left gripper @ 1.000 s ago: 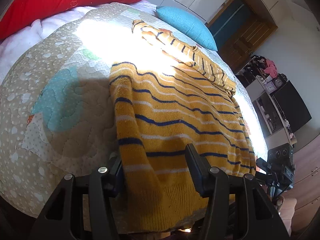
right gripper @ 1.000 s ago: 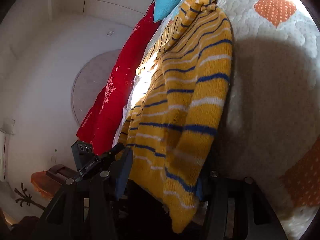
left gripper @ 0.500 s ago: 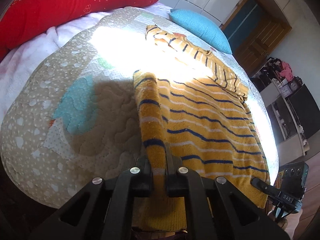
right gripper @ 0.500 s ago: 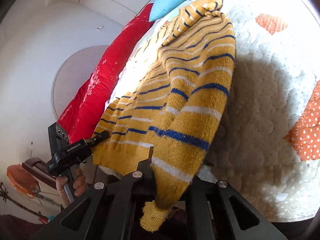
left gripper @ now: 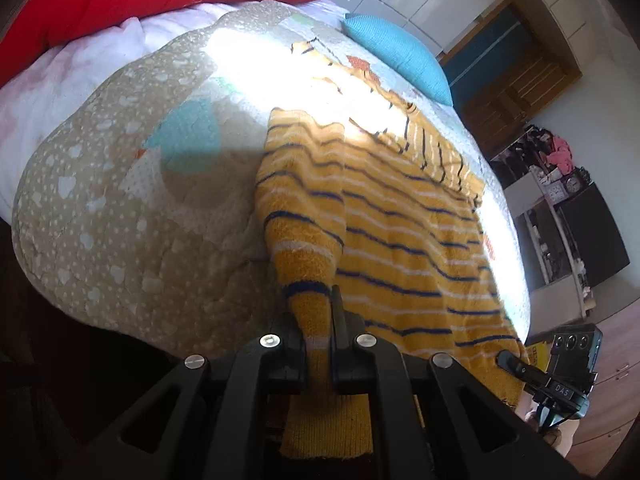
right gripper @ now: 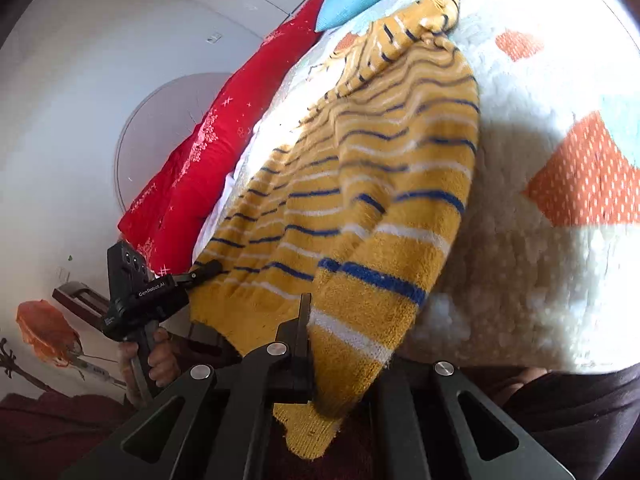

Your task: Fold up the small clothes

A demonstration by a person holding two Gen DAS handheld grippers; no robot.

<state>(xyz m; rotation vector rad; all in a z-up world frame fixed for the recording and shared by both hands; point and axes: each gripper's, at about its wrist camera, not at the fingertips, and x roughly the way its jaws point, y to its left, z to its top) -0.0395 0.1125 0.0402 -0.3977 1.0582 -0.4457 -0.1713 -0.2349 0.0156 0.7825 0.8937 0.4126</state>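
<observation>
the sweater [left gripper: 400, 232] lies flat on the bed [left gripper: 120, 208]. left gripper [left gripper: 320, 344] and right gripper [right gripper: 320, 364] each clench a hem corner, ready to fold it upward.

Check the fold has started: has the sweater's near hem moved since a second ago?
Yes. The sweater hem is now pinched in both grippers and drawn up off the quilt, toward the blue pillow.

Since a second ago, left gripper [left gripper: 318, 332] and right gripper [right gripper: 344, 344] gone from spread wide to clamped on striped yellow sweater [left gripper: 400, 220] hem corners; both corners now lifted off quilt [left gripper: 120, 200], fabric bunched.
</observation>
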